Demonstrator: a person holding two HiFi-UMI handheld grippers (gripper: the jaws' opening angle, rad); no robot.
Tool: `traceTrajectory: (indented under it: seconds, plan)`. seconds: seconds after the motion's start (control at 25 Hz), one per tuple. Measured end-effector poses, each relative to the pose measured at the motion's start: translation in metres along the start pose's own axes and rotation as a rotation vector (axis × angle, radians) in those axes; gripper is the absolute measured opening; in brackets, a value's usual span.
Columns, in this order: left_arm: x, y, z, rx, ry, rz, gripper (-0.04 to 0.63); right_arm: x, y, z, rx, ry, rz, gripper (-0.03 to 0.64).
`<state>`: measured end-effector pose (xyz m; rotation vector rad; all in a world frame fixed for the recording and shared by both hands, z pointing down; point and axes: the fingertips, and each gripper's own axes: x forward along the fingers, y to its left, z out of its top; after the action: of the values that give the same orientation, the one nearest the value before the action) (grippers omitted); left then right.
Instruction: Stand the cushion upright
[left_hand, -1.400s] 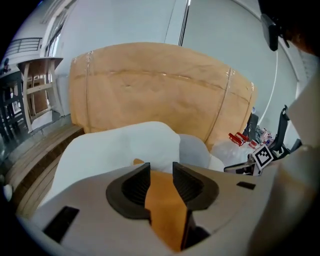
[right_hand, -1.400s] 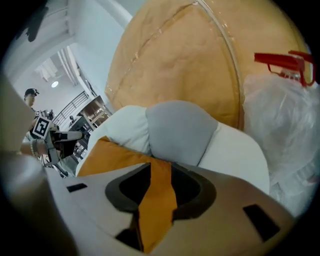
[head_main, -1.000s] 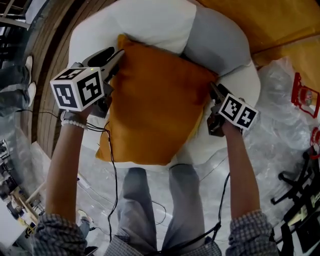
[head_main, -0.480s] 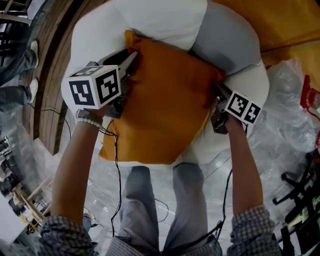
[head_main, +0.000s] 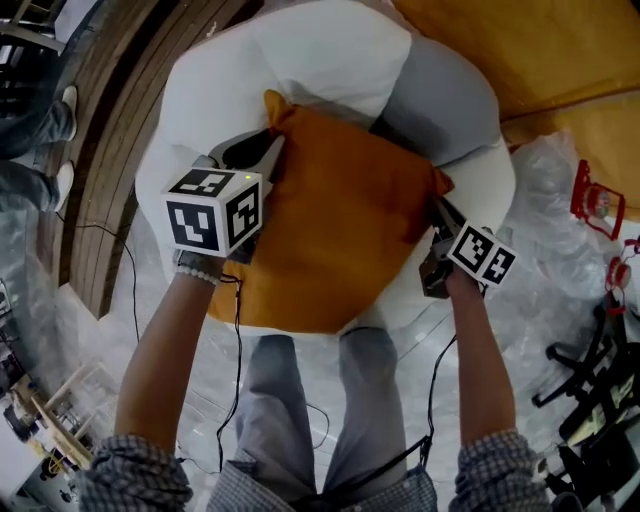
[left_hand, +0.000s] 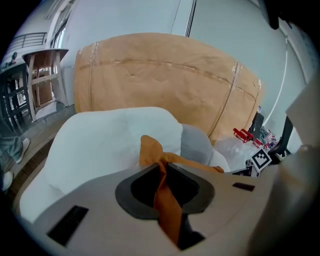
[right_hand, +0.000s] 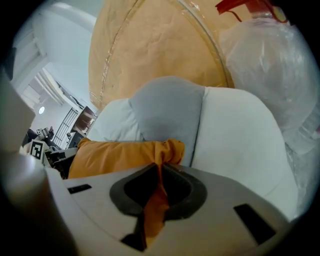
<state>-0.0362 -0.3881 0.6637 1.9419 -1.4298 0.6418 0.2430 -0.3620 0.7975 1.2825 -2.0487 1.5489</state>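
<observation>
The orange cushion (head_main: 340, 230) lies flat on a white and grey seat (head_main: 300, 60), in front of the person's knees. My left gripper (head_main: 268, 152) grips its far left corner. In the left gripper view a fold of the cushion (left_hand: 150, 150) is pinched between the jaws of the left gripper (left_hand: 162, 175). My right gripper (head_main: 438, 208) holds the far right corner. There the cushion (right_hand: 120, 155) is bunched and its fabric is squeezed in the right gripper (right_hand: 159, 177). Both pairs of jaws have just been closing on the fabric.
A big brown paper-wrapped object (head_main: 560, 60) stands behind the seat. Crinkled plastic sheeting (head_main: 570, 240) with red items (head_main: 592, 195) lies at the right, and a black chair base (head_main: 590, 370) at the lower right. Wooden flooring (head_main: 110, 150) and a bystander's legs (head_main: 30, 130) are at the left.
Both grippers went from wide open beside the cushion's edges to closed on its two far corners. The left gripper slid right and nearer, and the cushion's corners bunched up.
</observation>
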Motion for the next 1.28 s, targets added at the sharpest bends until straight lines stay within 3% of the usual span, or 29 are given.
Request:
traceTrajectory:
  seconds: [0.56,0.76,1.08,1.28]
  plan:
    - [-0.115,-0.048,0.014,0.01,-0.061,-0.106,0.055,-0.114,0.057,0.004,0.019,-0.043,-0.009,0.035]
    - [-0.17,-0.063,0.012,0.0,-0.114,-0.128,0.054,-0.153,0.089,0.022,-0.024,-0.076,0.025,0.035]
    - [-0.225,-0.061,0.007,-0.131,-0.209,-0.123,0.048,-0.175,0.155,0.074,-0.238,-0.116,0.06,0.034]
    - [-0.23,-0.054,-0.006,-0.178,-0.205,-0.115,0.044,-0.164,0.19,0.106,-0.36,-0.118,0.094,0.034]
